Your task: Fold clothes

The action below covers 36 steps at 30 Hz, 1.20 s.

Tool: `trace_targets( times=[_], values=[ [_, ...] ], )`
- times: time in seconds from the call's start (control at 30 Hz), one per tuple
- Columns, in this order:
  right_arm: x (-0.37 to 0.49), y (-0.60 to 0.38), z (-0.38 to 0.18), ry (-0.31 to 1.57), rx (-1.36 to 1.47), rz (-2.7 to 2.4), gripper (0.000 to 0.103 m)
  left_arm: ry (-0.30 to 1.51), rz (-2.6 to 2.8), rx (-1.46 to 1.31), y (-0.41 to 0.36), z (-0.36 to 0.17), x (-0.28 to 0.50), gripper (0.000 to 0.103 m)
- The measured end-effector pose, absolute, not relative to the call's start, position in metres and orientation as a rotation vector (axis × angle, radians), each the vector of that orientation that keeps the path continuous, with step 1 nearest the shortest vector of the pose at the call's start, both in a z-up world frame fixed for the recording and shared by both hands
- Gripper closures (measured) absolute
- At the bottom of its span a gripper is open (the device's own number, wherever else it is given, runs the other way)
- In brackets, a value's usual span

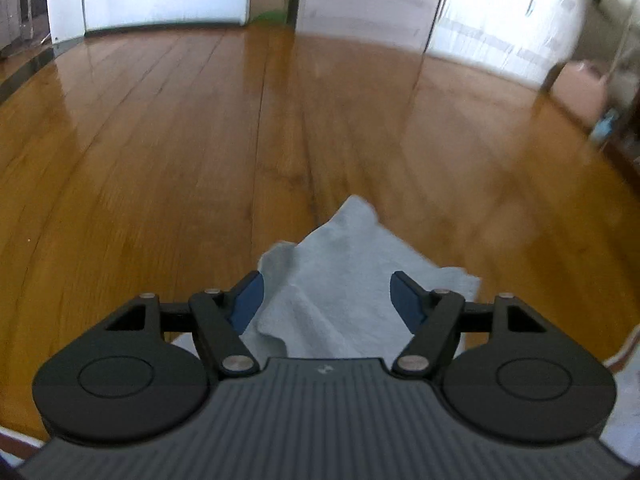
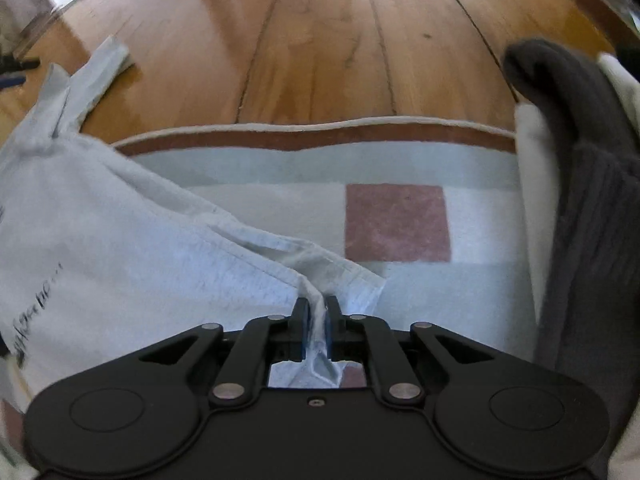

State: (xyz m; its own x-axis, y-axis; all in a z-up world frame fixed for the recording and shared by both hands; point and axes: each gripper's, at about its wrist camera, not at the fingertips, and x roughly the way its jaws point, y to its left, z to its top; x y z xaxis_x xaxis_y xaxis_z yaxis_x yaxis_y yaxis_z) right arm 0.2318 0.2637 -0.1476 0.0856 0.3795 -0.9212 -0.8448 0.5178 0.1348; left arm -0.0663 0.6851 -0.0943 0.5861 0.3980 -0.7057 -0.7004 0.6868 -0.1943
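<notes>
Clamping a bunched fold of the pale grey garment (image 2: 132, 240), the right gripper (image 2: 317, 322) has its pads nearly together with cloth pinched between them. Garment drapes left from there, over a rug (image 2: 400, 168) with a reddish square, one end reaching onto the wooden floor (image 2: 320, 40). Dark grey cloth (image 2: 580, 200) lies at the right edge. Left gripper (image 1: 326, 300) has its jaws wide apart, nothing between the pads; a garment corner (image 1: 344, 264) lies below on the floor.

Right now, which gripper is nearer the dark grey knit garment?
Right. The right gripper, shut on the pale shirt, has the dark grey knit garment alongside; the left gripper's view lacks it.
</notes>
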Motion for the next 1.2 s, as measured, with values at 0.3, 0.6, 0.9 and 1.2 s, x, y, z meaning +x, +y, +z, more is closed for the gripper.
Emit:
trace_targets(
  times=[0.3,0.6,0.9,1.2],
  values=[
    [0.238,0.206,-0.164,1.111,-0.105,1.004,0.091,0.609,0.680,-0.821,0.633,-0.141,-0.153,0.016],
    [0.219,0.200,-0.169,0.942,-0.173,1.070,0.091,0.690,0.754,-0.794,0.655,-0.173,-0.102,0.004],
    [0.182,0.201,-0.145,0.670,-0.432,1.015,0.099,0.614,0.859,-0.352,0.618,-0.139,-0.056,0.095],
    [0.221,0.231,-0.141,0.772,-0.467,0.953,0.098,0.620,0.855,-0.308,0.664,-0.140,-0.002,0.086]
  ],
)
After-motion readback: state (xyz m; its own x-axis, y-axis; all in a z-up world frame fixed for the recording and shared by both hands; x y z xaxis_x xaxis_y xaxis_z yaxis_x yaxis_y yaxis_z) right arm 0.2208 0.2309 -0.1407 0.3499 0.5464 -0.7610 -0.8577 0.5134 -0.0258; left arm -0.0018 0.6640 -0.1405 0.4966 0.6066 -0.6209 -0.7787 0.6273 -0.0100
